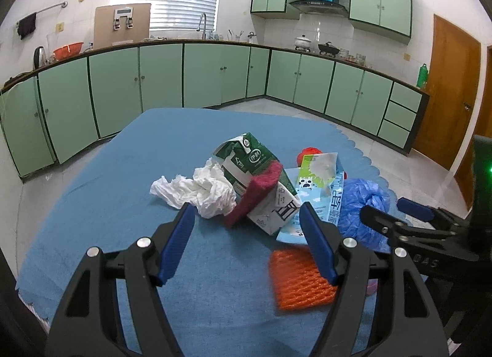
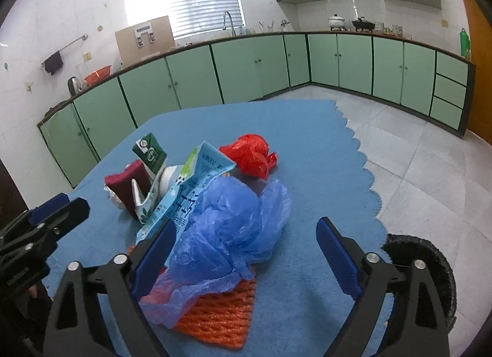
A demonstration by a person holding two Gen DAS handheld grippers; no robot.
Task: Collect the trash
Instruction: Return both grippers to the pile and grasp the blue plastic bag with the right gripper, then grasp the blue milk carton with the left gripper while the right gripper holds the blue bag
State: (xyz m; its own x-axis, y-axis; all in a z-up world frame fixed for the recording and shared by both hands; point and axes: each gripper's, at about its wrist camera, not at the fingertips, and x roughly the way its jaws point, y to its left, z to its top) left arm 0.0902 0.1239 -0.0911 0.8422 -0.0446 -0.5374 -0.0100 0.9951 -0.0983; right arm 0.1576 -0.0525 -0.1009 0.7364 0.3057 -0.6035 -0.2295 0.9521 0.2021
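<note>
Orange foam mesh sleeve [image 1: 299, 280] lies nearest on the blue-covered counter [image 1: 123, 203]; both the left hand-held gripper [image 1: 249, 245] and right hand-held gripper [image 2: 246, 260] gape wide, empty, before crumpled blue plastic bag [image 2: 227, 228].

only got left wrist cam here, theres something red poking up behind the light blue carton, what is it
Observer: A crumpled red plastic bag, lying on the blue tablecloth beyond the pile.
Operator: is the blue bag on top of anything
Observer: Yes, the blue plastic bag drapes over the far part of the orange foam net.
Operator: right gripper closed on it?
Observer: No, the right gripper is open, with the bag lying between its fingers.
Operator: anything off the right edge of the table
Observer: A dark round rimmed thing, maybe a bin; I can't tell for sure.
</note>
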